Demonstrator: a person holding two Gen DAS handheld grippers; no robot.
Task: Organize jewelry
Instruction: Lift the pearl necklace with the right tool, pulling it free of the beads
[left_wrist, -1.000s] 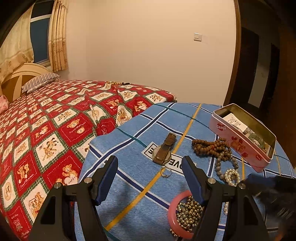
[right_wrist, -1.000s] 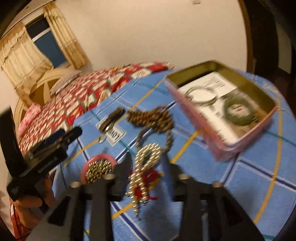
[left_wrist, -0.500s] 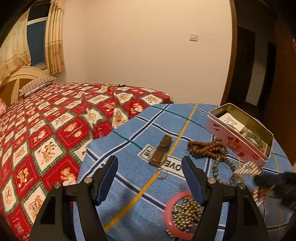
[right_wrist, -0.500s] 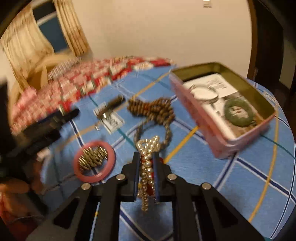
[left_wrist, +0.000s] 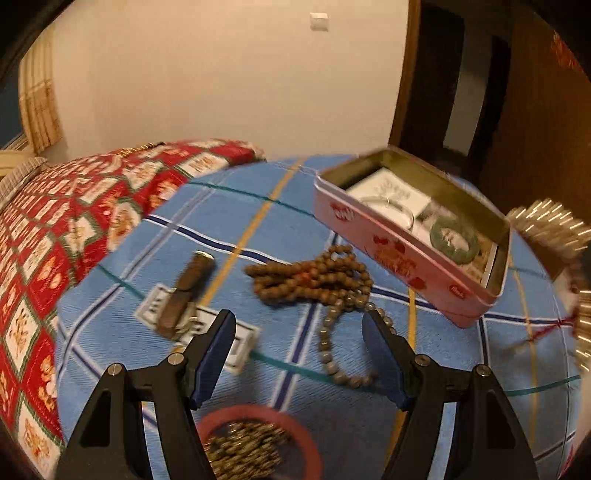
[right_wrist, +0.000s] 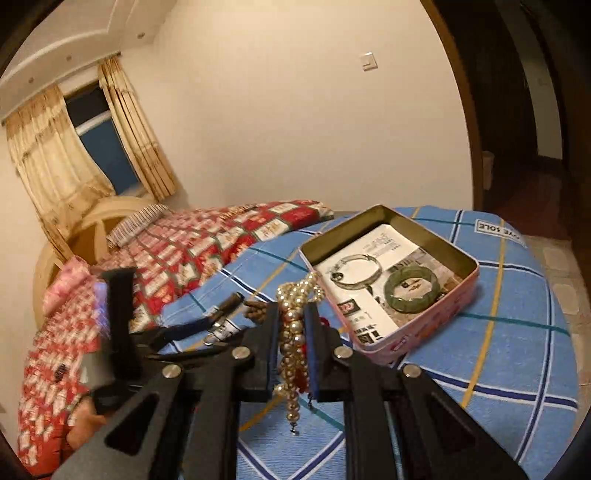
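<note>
- Since a second ago my right gripper (right_wrist: 291, 332) has been closing and lifting: the pearl strand (right_wrist: 295, 325) that was lying on the blue cloth (right_wrist: 517, 325) is now hanging clamped between its pads, off the cloth.
- I am holding the strand just near and left of the pink tin (right_wrist: 384, 343); its loops are sticking up past the fingertips and its tail is dangling below.
- I am seeing a green bangle (right_wrist: 412, 286) and a silver bangle (right_wrist: 356, 273) lying inside the tin on printed paper.
- My left gripper (left_wrist: 299, 339) has been swinging right; it is hovering with jaws wide and nothing between them, over a grey bead strand (left_wrist: 332, 354).
- Brown beads (left_wrist: 314, 277) are lying just beyond that, touching the tin's near wall.
- A brown strap (left_wrist: 186, 291) is lying to the left, and a pink ring (left_wrist: 258, 443) with gold beads inside is sitting nearest me.
</note>
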